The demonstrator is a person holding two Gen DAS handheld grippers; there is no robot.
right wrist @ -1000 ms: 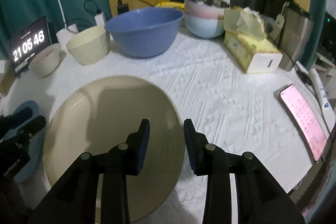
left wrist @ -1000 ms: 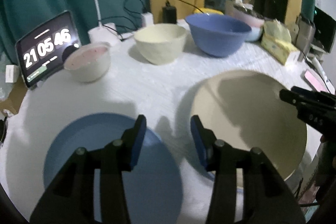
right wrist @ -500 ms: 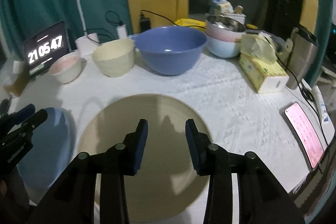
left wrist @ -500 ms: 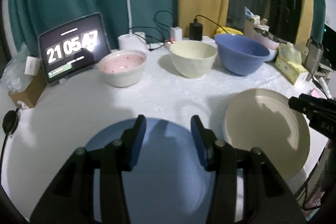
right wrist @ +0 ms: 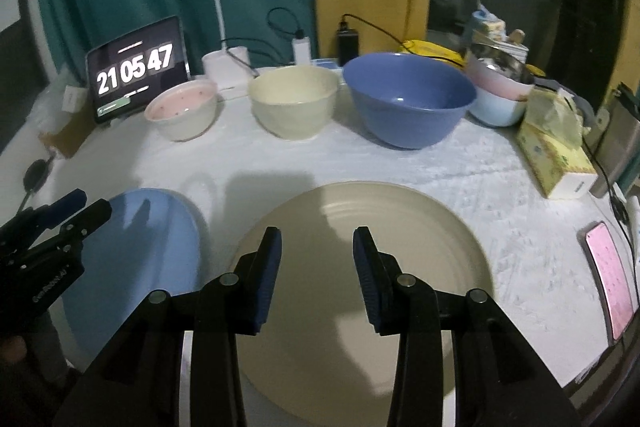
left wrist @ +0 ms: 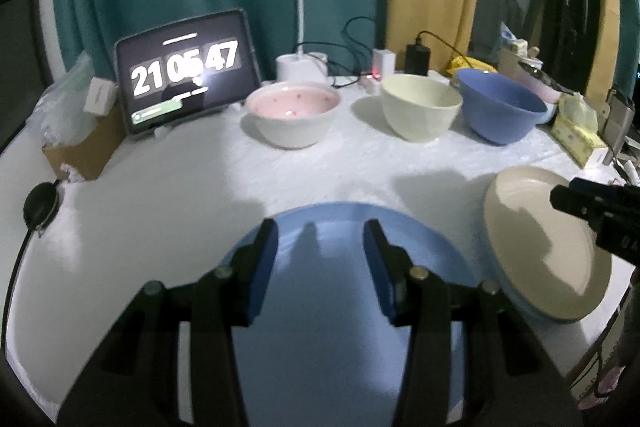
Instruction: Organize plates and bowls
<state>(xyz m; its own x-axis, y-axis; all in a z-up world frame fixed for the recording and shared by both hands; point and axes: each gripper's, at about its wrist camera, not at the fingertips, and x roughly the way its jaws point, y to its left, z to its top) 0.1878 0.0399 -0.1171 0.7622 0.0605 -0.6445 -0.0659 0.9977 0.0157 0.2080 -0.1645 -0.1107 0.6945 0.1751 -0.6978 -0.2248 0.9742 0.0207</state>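
A blue plate (left wrist: 340, 307) (right wrist: 132, 267) lies at the table's front left. A cream plate (right wrist: 360, 287) (left wrist: 548, 251) lies to its right. Behind stand a pink bowl (left wrist: 293, 119) (right wrist: 182, 113), a cream bowl (left wrist: 420, 111) (right wrist: 293, 101) and a large blue bowl (left wrist: 500, 109) (right wrist: 408, 99). My left gripper (left wrist: 320, 239) is open and empty above the blue plate. My right gripper (right wrist: 316, 247) is open and empty above the cream plate.
A tablet clock (left wrist: 186, 71), a white desk lamp (right wrist: 224, 63), chargers and cables line the back. Stacked pastel bowls (right wrist: 500, 91), a tissue box (right wrist: 556, 151), a steel cup (left wrist: 618, 115) and a pink phone (right wrist: 610, 275) sit at the right. A cardboard box (left wrist: 80, 147) stands left.
Both grippers have pulled back and risen, staying open. The left one has swung left, from between the plates to over the blue plate. The plates and bowls have not moved.
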